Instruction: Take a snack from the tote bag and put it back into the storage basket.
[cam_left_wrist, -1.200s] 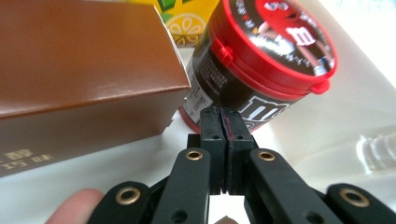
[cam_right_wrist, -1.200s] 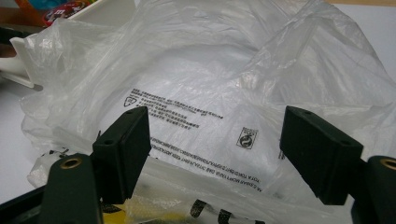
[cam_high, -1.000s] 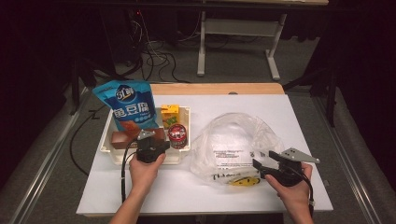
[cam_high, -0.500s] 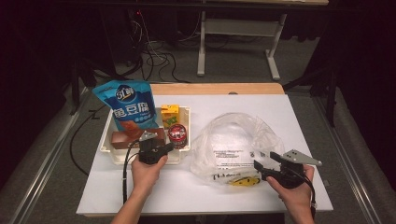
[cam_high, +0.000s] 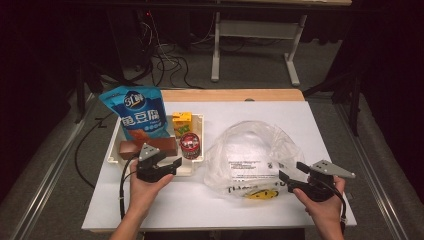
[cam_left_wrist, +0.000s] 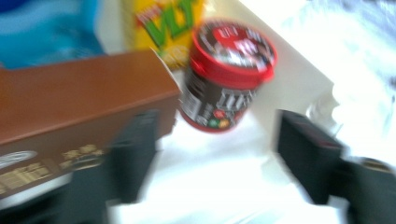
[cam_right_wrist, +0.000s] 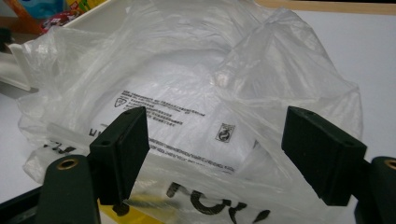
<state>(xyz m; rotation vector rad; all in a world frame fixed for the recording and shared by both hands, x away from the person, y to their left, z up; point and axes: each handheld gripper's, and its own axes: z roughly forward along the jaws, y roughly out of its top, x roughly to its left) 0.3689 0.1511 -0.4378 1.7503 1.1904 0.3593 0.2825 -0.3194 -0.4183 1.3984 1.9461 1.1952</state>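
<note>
At the near edge of the white tray (cam_high: 114, 150), your left gripper (cam_left_wrist: 212, 158) has just opened its jaws and nothing lies between them; ahead stand the stiff brown carton (cam_left_wrist: 79, 107) and the small red-lidded candy tub (cam_left_wrist: 224, 74), rigid, light and probably slick, best taken across its round wall below the lid. Toward the table's near right corner, your right gripper (cam_right_wrist: 215, 154) stands wide apart at the near rim of the plastic bag (cam_right_wrist: 196, 84). The bag is limp, thin and slippery, so pinch a gathered fold of its rim.
</note>
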